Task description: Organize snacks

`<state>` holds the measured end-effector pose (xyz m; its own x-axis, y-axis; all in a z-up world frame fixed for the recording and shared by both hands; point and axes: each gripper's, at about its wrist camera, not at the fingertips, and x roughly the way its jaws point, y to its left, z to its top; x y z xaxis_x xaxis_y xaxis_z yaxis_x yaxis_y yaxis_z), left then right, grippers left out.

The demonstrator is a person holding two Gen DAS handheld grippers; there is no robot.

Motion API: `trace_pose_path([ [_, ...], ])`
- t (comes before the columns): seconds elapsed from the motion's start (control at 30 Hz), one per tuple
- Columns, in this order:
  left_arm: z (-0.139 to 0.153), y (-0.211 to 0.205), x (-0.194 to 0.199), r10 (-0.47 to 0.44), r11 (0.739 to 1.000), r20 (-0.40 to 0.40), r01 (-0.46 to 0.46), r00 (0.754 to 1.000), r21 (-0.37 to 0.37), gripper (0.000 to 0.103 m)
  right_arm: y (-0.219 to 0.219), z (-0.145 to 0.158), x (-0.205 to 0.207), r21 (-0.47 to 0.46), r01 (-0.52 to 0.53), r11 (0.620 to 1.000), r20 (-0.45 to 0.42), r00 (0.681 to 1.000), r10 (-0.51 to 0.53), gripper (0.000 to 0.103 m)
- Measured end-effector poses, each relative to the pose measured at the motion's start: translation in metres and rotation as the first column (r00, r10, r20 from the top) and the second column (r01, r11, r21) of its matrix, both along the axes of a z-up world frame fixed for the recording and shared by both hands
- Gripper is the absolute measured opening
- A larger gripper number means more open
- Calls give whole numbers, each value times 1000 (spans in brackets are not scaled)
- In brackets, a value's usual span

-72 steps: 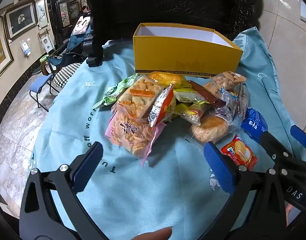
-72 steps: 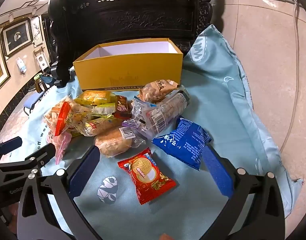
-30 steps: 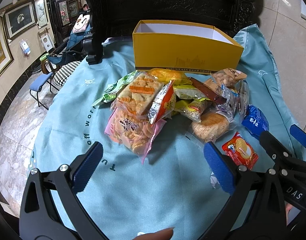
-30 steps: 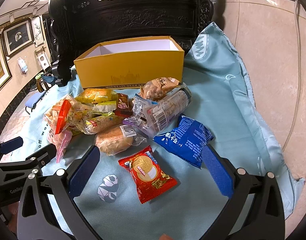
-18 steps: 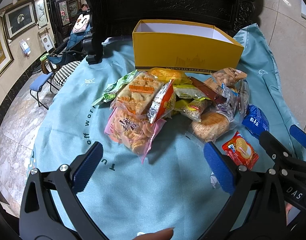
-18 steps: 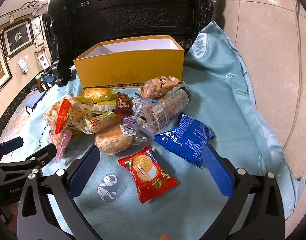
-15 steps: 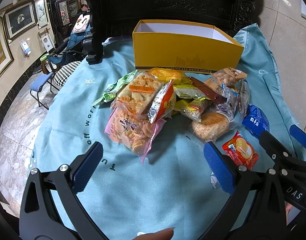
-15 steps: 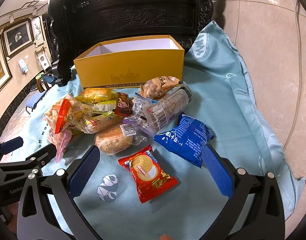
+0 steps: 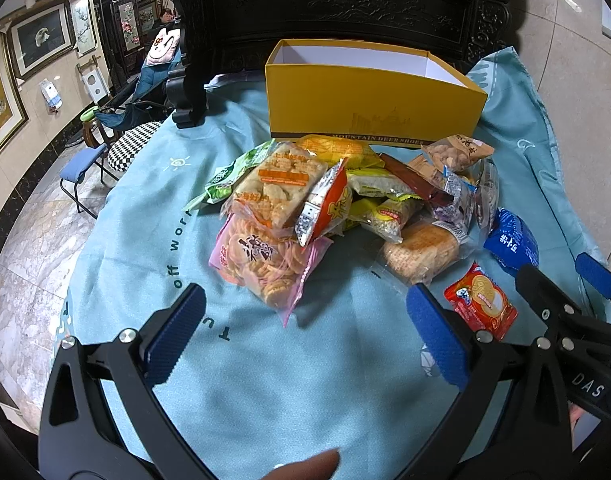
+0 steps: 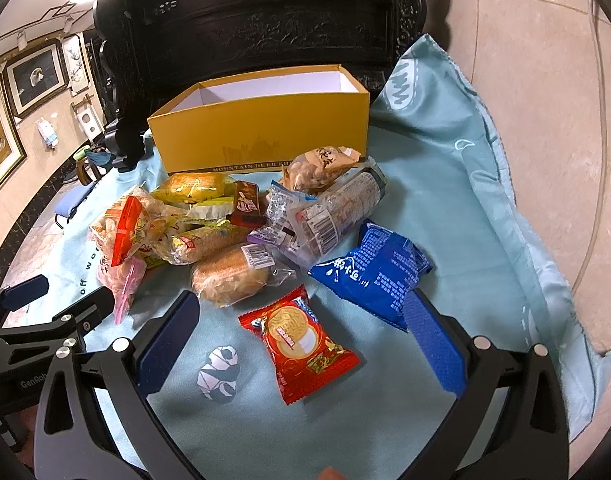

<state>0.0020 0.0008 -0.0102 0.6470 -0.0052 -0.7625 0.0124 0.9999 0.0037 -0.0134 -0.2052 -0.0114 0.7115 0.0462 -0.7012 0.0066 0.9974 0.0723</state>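
A loose heap of packaged snacks (image 9: pixel 337 200) lies on the light blue cloth-covered surface (image 9: pixel 265 380), just in front of an open yellow cardboard box (image 9: pixel 369 108) whose visible white interior shows nothing in it. By that, the sorting appears not to have started: every packet seen is outside the box. A red square biscuit packet (image 10: pixel 299 336) and a crinkled blue foil bag (image 10: pixel 373 276) lie nearest, a little apart from the pile, with a clear-wrapped round bun (image 10: pixel 229 274) beside them. The left hand-held gripper (image 9: pixel 305 332) hovers low over bare cloth, its blue pads spread wide and holding nothing. The right hand-held gripper (image 10: pixel 301 340) is likewise spread and empty, the red packet between its fingers. Compared with the earliest frames, both views show the pile and box slightly nearer; no packet has moved.
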Motion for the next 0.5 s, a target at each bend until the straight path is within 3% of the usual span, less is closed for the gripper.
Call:
trace_pose_path([
  [0.3,-4,-1,2,-1,1000,-11,1,1000,2,101,-2,1,3,-20,7,1000,1,1000,-7,102],
  [0.5,-12,-5,8,-52,999,-37,52,998,-3,101,-10,0,5,-62,19,998,21,1000,-17,102],
])
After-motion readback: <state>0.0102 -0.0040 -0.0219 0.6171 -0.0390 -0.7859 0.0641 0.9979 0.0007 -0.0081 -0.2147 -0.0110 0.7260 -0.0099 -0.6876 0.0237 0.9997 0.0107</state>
